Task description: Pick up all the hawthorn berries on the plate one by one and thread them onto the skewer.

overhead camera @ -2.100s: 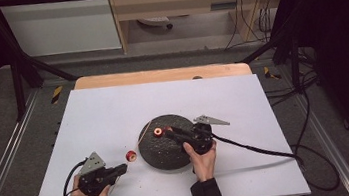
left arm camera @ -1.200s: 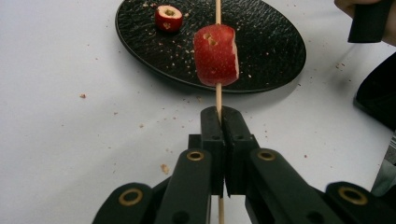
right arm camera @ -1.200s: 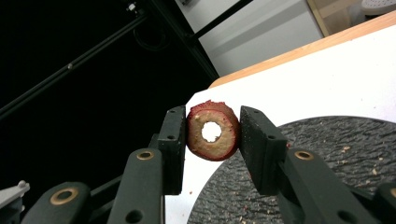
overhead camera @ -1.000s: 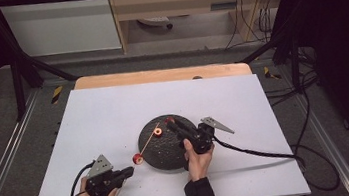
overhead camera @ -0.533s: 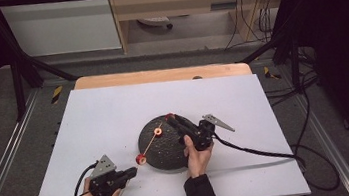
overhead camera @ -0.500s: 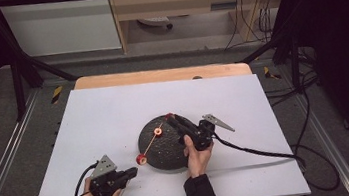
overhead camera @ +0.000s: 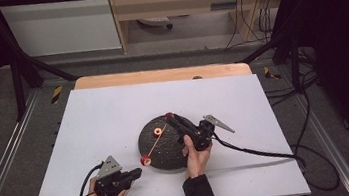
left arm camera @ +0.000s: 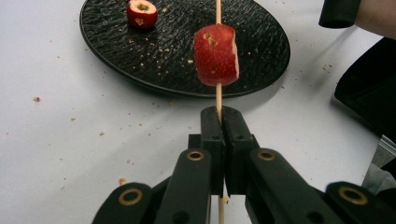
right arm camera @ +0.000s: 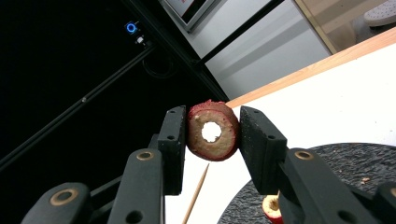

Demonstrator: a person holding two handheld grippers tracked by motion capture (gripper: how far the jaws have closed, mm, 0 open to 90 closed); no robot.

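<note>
Left gripper (left arm camera: 219,116) clamped tight on a thin wooden skewer (left arm camera: 218,95), near the surface's front edge, left of centre. 1 red cored fruit piece (left arm camera: 215,55) already threaded on the skewer, hanging just beyond the jaws, over the near rim of the round black textured plate (left arm camera: 261,56). Skewer angled up and away across the plate, tip aimed toward the right gripper (right arm camera: 212,135).

Right gripper partly open, pinching a red fruit ring with a pale hollow core (right arm camera: 212,130) between its 2 pads, raised above the plate's far rim as seen in the high view (overhead camera: 168,116). Hole facing the camera, skewer tip (right arm camera: 198,186) showing below it, not yet entered. 1 more red fruit piece (left arm camera: 142,12) lying loose on the plate, toward its left side in the high view (overhead camera: 157,131).

Step in hand, by the look of it: threading the second ring onto the skewer. To do it well: keep the left grip firm and low on the stick to stop it swinging; raise the tip or lower the ring until tip and hole line up; tilt the ring so its bore runs along the skewer; push gently and straight. Light squeeze only, since the soft ring may split. Crumbs scattered over white surface (overhead camera: 90,123) and plate suggest brittle flesh.
</note>
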